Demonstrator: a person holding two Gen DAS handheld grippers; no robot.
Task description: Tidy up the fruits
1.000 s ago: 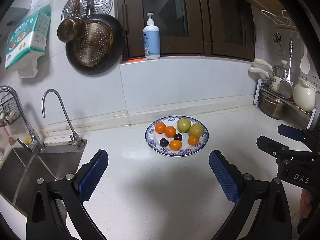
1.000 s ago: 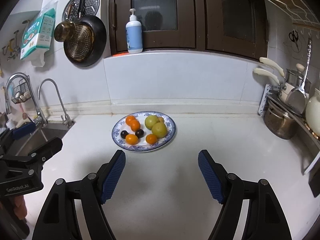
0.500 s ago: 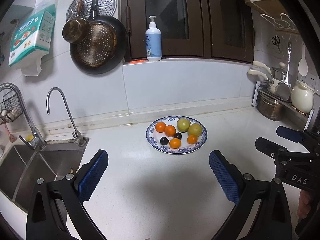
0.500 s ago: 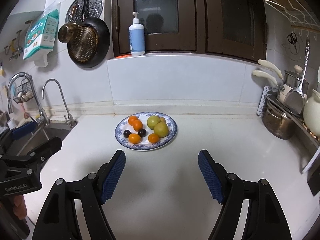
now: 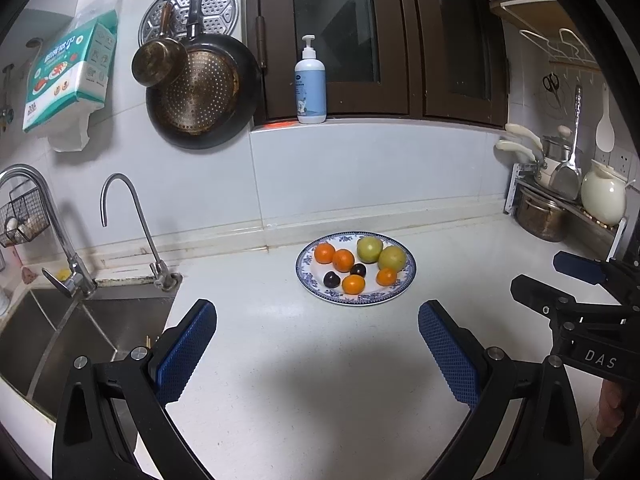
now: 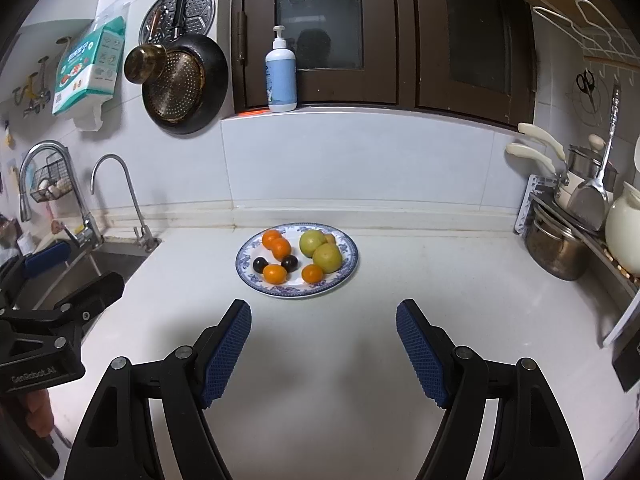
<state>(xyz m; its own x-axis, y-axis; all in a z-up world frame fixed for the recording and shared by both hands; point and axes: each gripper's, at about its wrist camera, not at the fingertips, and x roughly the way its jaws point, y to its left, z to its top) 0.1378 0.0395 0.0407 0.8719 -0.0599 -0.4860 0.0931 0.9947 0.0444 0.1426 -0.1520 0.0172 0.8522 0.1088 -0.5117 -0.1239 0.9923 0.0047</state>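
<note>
Your left gripper is wide open and holds nothing. In the last second it pulled back a little from the round blue-and-white china plate, so the plate looks farther off. All the fruit still sits on it: small oranges, green-yellow apples, dark plums.

Your right gripper is wide open too, empty, and backed off. The white counter before the plate is bare; the steel pot stands far right.

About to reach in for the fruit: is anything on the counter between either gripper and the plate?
Nothing visible. Bare white counter lies between the open right gripper and the plate, and likewise ahead of the open left gripper.
</note>
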